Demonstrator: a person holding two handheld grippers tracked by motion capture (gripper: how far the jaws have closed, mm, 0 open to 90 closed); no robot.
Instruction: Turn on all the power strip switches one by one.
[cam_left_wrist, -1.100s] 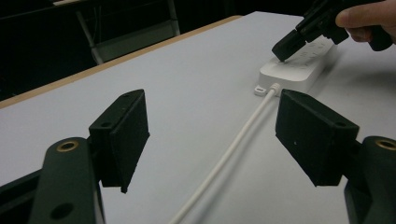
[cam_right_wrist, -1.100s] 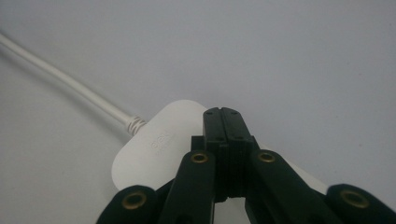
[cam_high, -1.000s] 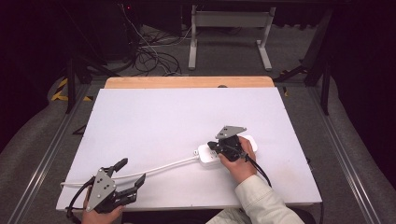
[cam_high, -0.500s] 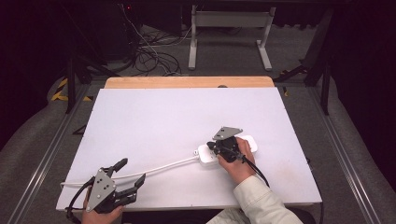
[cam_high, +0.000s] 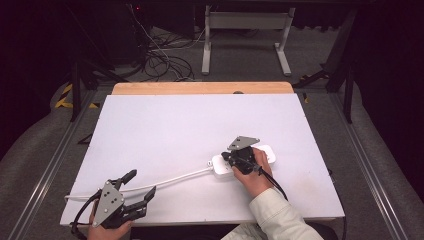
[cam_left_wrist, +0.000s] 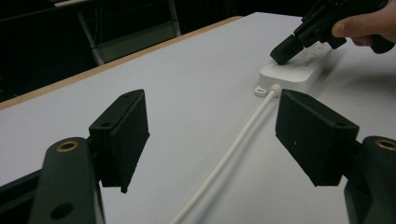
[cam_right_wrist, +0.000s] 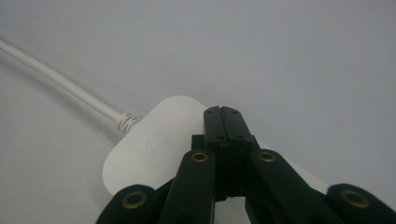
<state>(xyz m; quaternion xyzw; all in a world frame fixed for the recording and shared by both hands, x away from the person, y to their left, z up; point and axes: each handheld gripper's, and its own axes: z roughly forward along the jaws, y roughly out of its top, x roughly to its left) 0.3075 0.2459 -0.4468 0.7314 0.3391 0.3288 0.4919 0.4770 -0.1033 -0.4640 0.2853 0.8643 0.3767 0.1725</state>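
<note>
A white power strip lies right of the table's middle, and its white cable runs off to the left edge. My right gripper is shut with nothing between its jaws, and its tip rests on the strip's left end. In the right gripper view the closed jaws sit over the strip's rounded end, beside the cable's entry. My left gripper stands open near the front left corner. In the left gripper view the cable passes between the jaws toward the strip.
The white table board has a wooden strip along its far edge. Metal rails flank the table on both sides. Beyond it are a frame's legs and loose floor cables.
The right gripper has shifted very slightly on the power strip's end. The left gripper and the cable have stayed where they were.
</note>
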